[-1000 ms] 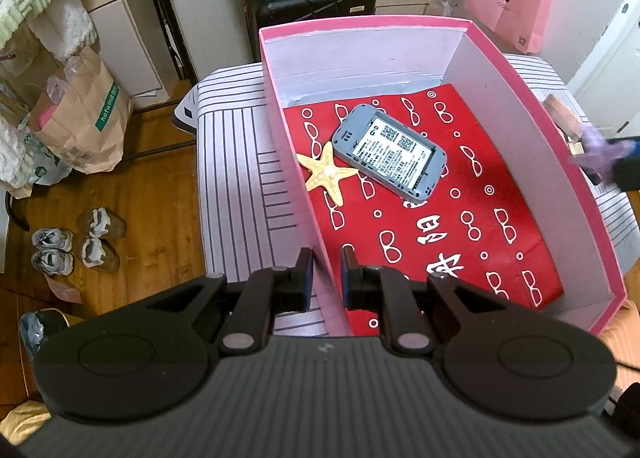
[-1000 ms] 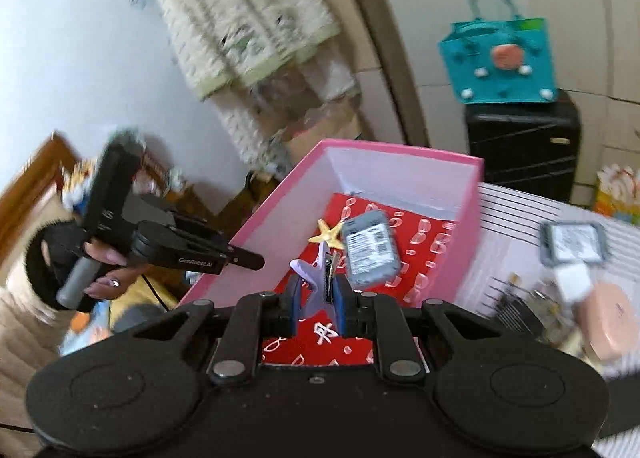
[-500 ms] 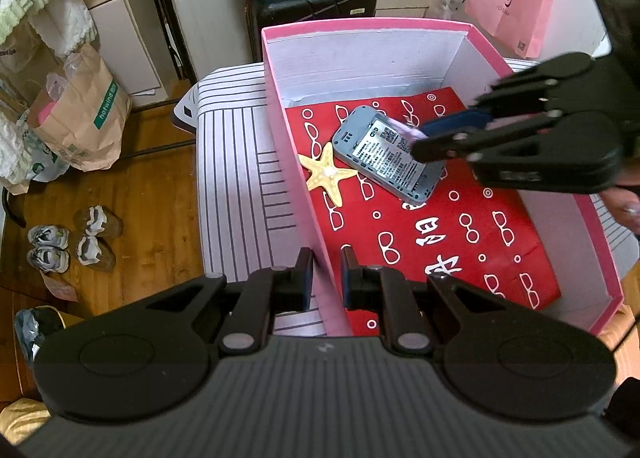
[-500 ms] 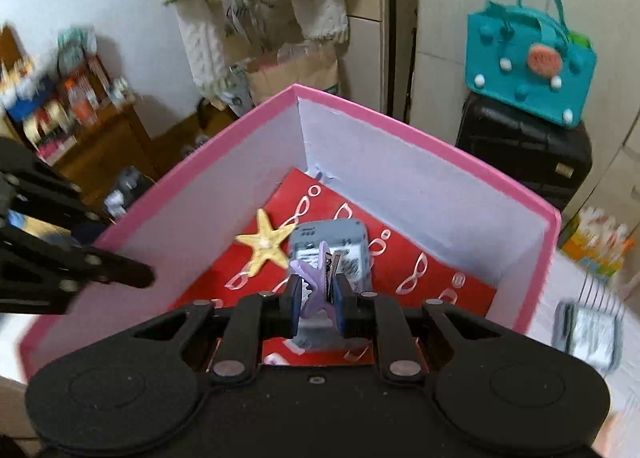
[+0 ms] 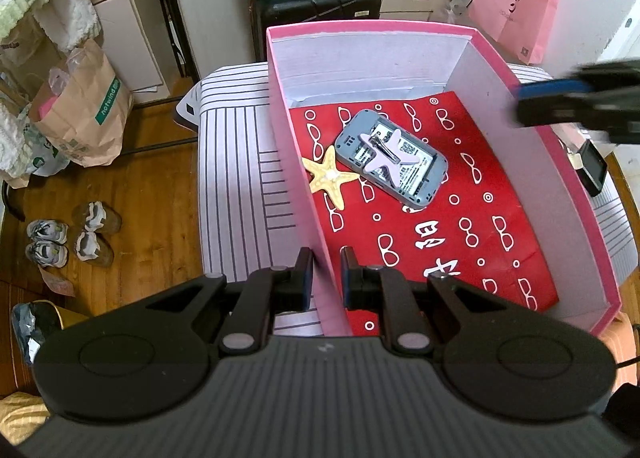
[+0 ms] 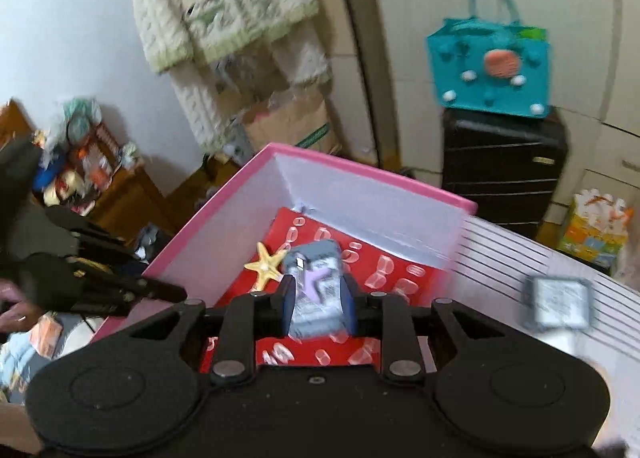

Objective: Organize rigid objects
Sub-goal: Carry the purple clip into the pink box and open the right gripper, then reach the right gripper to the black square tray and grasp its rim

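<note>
A pink box [image 5: 288, 130] with a red patterned paper floor stands on a striped table. Inside lie a yellow starfish [image 5: 330, 176], a grey device [image 5: 390, 164] and a lilac star-shaped hair clip [image 5: 386, 156] resting on the device. My left gripper [image 5: 325, 278] is shut on the box's left wall near the front corner. My right gripper [image 6: 318, 298] is open and empty above the box; it shows blurred at the right edge of the left wrist view [image 5: 576, 102]. The box [image 6: 224, 234], starfish [image 6: 266, 264], device [image 6: 320, 286] and clip [image 6: 314, 278] also show in the right wrist view.
A grey square device [image 6: 560, 302] lies blurred on the striped table [image 6: 516, 270] right of the box. A dark device [image 5: 592, 168] lies beyond the box's right wall. A black suitcase [image 5: 316, 10] with a teal bag stands behind the table. Shoes [image 5: 68, 238] lie on the wooden floor.
My right gripper has opened and let go of the lilac clip, which now lies on the grey device. It has pulled back toward the right. My left gripper has not moved.
</note>
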`<state>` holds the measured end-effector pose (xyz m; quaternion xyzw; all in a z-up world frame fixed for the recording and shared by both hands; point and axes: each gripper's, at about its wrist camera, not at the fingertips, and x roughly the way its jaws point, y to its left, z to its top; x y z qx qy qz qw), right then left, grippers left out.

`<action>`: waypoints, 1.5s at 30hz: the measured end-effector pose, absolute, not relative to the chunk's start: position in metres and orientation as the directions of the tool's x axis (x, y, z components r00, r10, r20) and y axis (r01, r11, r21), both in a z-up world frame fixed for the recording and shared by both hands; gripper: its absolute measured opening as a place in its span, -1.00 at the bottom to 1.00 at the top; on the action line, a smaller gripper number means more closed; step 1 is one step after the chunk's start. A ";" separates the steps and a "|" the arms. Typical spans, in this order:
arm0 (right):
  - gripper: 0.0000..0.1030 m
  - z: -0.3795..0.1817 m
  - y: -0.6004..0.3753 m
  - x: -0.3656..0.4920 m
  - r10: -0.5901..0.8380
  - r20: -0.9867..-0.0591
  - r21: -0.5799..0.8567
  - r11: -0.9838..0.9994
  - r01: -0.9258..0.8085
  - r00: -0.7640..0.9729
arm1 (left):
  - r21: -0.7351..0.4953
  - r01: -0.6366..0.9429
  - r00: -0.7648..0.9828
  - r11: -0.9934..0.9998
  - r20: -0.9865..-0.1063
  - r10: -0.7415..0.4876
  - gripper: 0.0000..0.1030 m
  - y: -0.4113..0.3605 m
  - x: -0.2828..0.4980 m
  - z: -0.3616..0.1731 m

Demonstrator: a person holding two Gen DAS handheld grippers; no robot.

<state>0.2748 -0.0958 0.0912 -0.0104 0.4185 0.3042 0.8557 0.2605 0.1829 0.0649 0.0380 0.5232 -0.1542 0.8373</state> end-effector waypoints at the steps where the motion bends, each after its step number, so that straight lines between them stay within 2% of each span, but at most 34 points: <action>1: -0.41 0.096 -0.107 0.268 0.503 -0.719 0.231 0.824 -0.518 0.480 | -0.100 0.297 0.405 0.950 -0.887 -0.220 -0.75 0.183 0.260 0.065; 9: -0.28 0.100 -0.199 0.217 0.365 -0.724 0.174 0.918 -0.356 0.586 | -0.128 0.271 0.415 0.954 -0.879 -0.235 -0.75 0.187 0.259 0.065; 17: -0.06 0.049 -0.267 0.203 0.309 -0.748 0.254 0.951 -0.177 0.587 | -0.125 0.256 0.428 0.959 -0.874 -0.228 -0.75 0.185 0.258 0.063; 22: -0.02 0.020 -0.293 0.198 0.276 -0.768 0.278 0.957 -0.088 0.578 | -0.131 0.244 0.426 0.961 -0.876 -0.228 -0.75 0.186 0.259 0.063; 30: 0.01 -0.013 -0.314 0.188 0.263 -0.805 0.298 0.954 -0.022 0.532 | -0.151 0.225 0.429 0.963 -0.871 -0.237 -0.75 0.189 0.258 0.063; 33: 0.10 -0.022 -0.320 0.189 0.261 -0.809 0.300 0.954 -0.012 0.527 | -0.144 0.224 0.429 0.964 -0.873 -0.231 -0.75 0.187 0.258 0.062; 38: 0.40 -0.030 -0.329 0.199 0.257 -0.794 0.314 0.949 0.010 0.550 | -0.143 0.217 0.427 0.965 -0.876 -0.226 -0.75 0.187 0.259 0.063; 45: 0.46 -0.035 -0.341 0.222 0.249 -0.767 0.328 0.944 0.027 0.592 | -0.127 0.214 0.425 0.969 -0.880 -0.210 -0.75 0.183 0.259 0.063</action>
